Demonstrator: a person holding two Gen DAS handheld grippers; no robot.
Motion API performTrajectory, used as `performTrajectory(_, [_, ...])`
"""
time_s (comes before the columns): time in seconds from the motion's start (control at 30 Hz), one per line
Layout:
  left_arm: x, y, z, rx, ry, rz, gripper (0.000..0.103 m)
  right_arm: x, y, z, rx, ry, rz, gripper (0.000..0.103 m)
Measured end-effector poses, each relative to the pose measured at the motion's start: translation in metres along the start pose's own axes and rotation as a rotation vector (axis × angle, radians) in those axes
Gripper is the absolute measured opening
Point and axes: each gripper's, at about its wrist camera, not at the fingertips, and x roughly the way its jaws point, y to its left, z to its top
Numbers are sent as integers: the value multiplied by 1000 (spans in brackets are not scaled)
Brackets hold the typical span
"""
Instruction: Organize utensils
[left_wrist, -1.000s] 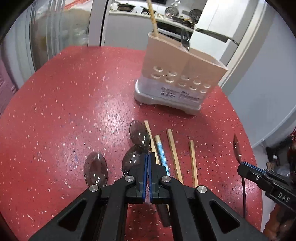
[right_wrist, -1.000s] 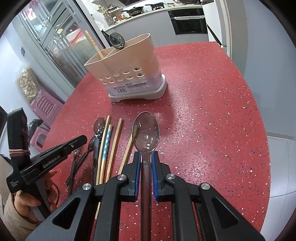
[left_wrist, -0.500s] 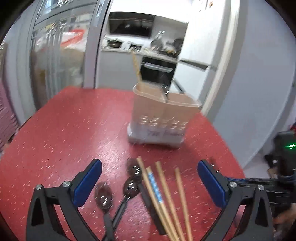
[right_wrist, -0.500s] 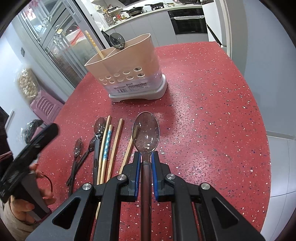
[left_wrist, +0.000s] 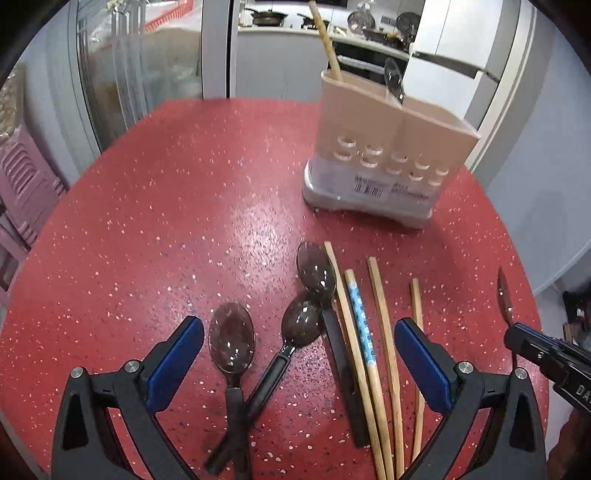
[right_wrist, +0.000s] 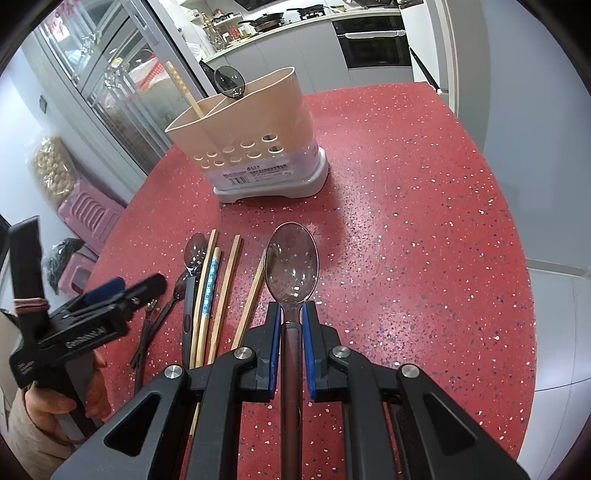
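A beige utensil holder (left_wrist: 388, 147) (right_wrist: 251, 140) stands on the red table and holds one chopstick (left_wrist: 325, 40) and one spoon (right_wrist: 229, 82). My left gripper (left_wrist: 299, 354) is open wide and low over three dark spoons (left_wrist: 232, 338) and several chopsticks (left_wrist: 360, 325) lying on the table. My right gripper (right_wrist: 291, 321) is shut on a dark spoon (right_wrist: 291, 264), bowl forward, held above the table to the right of the chopsticks (right_wrist: 210, 280). The left gripper also shows in the right wrist view (right_wrist: 110, 295).
The red speckled table (left_wrist: 166, 206) has its rounded edge close on the right (right_wrist: 517, 295). Pink plastic stools (right_wrist: 88, 214) stand on the floor to the left. Glass cabinet doors and a kitchen counter are behind the table.
My left gripper has opened from shut, swung up and come back down over the spoons and chopsticks. The right gripper and its spoon have stayed still.
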Motion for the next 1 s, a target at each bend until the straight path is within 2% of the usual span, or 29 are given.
performTrajectory(0.2, [44,-3,-7,36,55,83,103,1,2,0,0,-2,5,13])
performTrajectory(0.5, [108,-1,-8,78,118,140,103,2,-2,0,10,-2,2,13])
performTrajectory(0.63, [119,-4,-16,73,119,144,103,2,-2,0,15,-3,2,13])
performTrajectory(0.83, [125,11,-32,71,100,141,100,3,-1,-1,13,1,9,13])
performTrajectory(1.0, [134,4,-43,132,89,130,100,4,-2,-1,16,4,11,13])
